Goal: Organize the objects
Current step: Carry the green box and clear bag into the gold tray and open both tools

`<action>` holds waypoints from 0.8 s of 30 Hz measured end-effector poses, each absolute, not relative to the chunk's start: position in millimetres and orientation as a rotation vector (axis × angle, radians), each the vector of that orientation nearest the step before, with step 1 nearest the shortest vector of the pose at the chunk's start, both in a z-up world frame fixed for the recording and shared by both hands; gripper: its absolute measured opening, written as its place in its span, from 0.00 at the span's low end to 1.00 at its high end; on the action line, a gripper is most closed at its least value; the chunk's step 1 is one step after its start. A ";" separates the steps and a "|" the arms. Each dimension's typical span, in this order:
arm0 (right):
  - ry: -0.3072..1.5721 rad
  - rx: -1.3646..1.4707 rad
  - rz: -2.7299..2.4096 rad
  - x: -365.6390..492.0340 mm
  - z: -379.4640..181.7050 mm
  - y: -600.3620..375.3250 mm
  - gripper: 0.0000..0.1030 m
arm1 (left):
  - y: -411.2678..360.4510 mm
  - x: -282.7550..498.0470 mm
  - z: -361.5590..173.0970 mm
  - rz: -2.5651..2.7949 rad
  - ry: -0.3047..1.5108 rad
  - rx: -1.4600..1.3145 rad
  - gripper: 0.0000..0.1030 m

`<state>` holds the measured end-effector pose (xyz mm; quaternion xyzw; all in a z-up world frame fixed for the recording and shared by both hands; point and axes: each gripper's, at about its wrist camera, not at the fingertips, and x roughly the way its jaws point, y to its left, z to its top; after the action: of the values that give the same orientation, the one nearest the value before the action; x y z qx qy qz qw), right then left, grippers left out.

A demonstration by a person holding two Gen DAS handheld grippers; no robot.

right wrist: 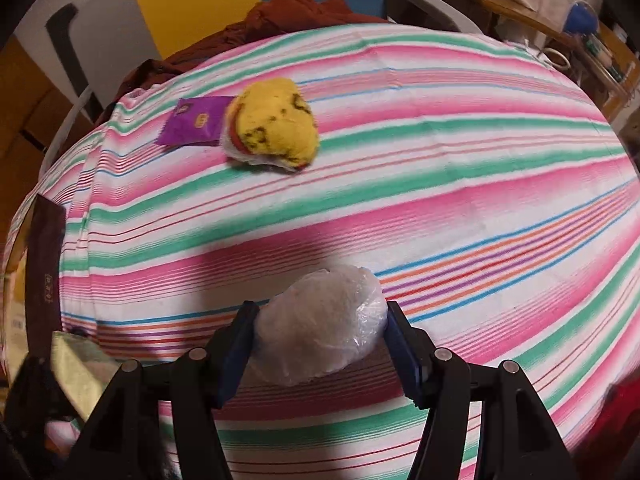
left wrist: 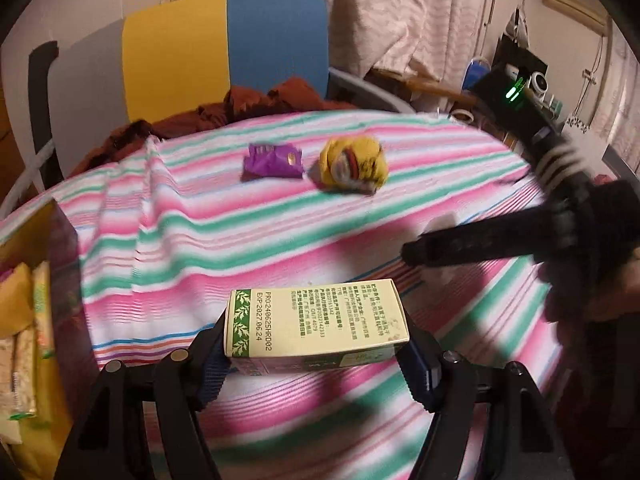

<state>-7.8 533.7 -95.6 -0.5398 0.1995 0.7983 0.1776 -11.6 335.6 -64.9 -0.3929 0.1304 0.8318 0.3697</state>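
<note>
My left gripper (left wrist: 316,350) is shut on a pale yellow carton with green leaf trim (left wrist: 316,322), held above the striped tablecloth (left wrist: 200,232). My right gripper (right wrist: 322,342) is shut on a clear plastic-wrapped bundle (right wrist: 320,324), also above the cloth. In the left wrist view the right gripper shows as a dark blurred shape (left wrist: 520,240) at the right. Farther back on the cloth lie a purple packet (left wrist: 272,161) (right wrist: 194,122) and a yellow plush toy (left wrist: 354,164) (right wrist: 272,124), side by side and touching in the right wrist view.
A box or bag holding several packets (left wrist: 24,320) stands at the left edge; its dark flap (right wrist: 44,272) shows in the right wrist view. A yellow-and-blue chair (left wrist: 224,48) with a rust-red garment (left wrist: 248,104) sits behind the table. Shelves with clutter (left wrist: 520,80) fill the right.
</note>
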 end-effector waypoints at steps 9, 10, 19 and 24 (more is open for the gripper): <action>0.451 -1.474 2.409 -23.5 -82.1 494.3 0.62 | 282.5 -0.5 -5.1 2.253 0.274 -0.895 0.71; 0.435 -1.470 2.419 -22.5 -80.9 490.6 0.62 | 273.1 -2.0 -0.4 2.277 0.265 -0.892 0.71; 0.318 -1.463 2.446 -8.2 -71.3 472.9 0.62 | 194.6 -17.9 10.1 2.432 0.176 -0.940 0.71; 0.249 -1.501 2.454 -12.9 -68.4 454.5 0.62 | 147.5 -22.4 8.7 2.499 0.105 -0.967 0.71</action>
<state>-12.9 454.5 -68.4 -0.5156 0.0855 0.8431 0.1267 -22.4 147.5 8.7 -0.3511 0.0381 0.9074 0.2279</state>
